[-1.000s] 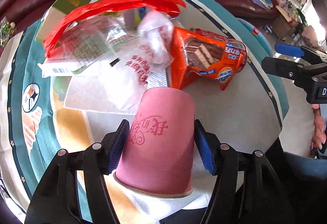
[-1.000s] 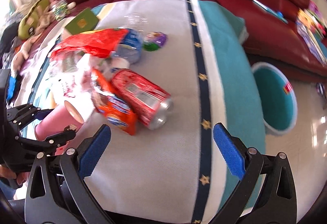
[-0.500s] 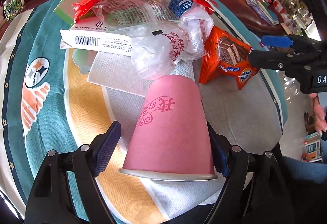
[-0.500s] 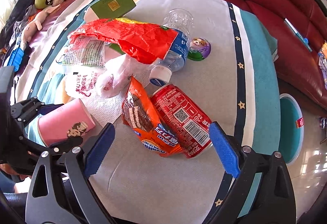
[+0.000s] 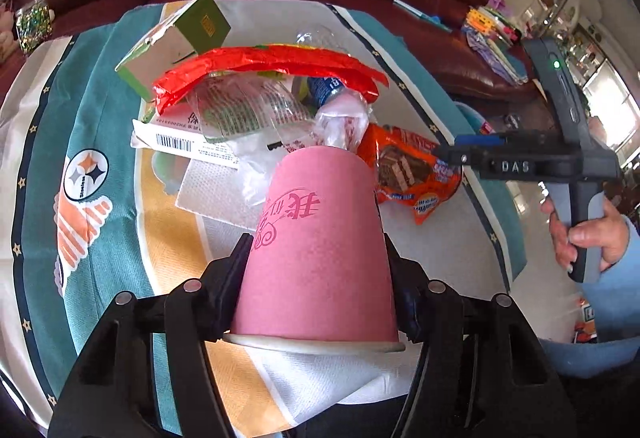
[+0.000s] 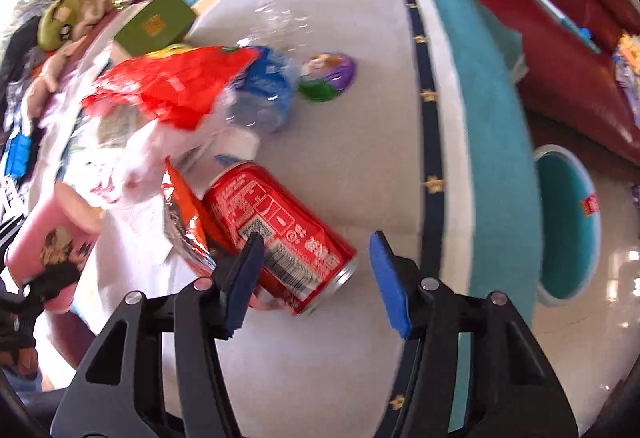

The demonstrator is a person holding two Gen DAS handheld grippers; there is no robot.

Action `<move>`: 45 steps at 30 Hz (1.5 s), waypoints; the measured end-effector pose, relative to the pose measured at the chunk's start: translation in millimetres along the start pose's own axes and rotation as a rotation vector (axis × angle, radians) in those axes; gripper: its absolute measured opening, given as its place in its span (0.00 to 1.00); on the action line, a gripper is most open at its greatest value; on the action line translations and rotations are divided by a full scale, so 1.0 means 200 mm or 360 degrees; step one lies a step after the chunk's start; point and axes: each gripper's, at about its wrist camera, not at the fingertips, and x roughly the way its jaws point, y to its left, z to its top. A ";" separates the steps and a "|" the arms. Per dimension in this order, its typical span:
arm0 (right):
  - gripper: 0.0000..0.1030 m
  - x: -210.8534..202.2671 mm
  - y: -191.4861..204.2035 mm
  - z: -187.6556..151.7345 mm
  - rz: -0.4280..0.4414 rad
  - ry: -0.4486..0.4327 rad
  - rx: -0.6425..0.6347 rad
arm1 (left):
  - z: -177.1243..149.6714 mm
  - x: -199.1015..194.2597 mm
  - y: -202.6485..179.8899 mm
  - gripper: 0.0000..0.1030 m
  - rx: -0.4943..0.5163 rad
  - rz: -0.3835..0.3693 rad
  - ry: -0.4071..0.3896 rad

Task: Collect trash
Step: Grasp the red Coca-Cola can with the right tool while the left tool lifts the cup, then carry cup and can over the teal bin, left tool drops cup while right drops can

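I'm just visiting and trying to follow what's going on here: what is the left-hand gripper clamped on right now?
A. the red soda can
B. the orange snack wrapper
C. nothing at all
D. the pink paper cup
D: in the left wrist view the left gripper has both fingers pressed against the sides of the pink paper cup, held rim toward the camera, while the red soda can lies on the table.

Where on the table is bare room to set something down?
Bare cloth lies between the red soda can and the navy star-dotted stripe, and beyond the purple-green round toy. Crowded: the pile around the red plastic wrapper.
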 end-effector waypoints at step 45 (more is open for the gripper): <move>0.57 -0.34 -1.11 -0.25 0.0237 -0.0331 0.0721 | 0.52 0.51 -1.05 0.61 0.0518 -0.0089 0.0105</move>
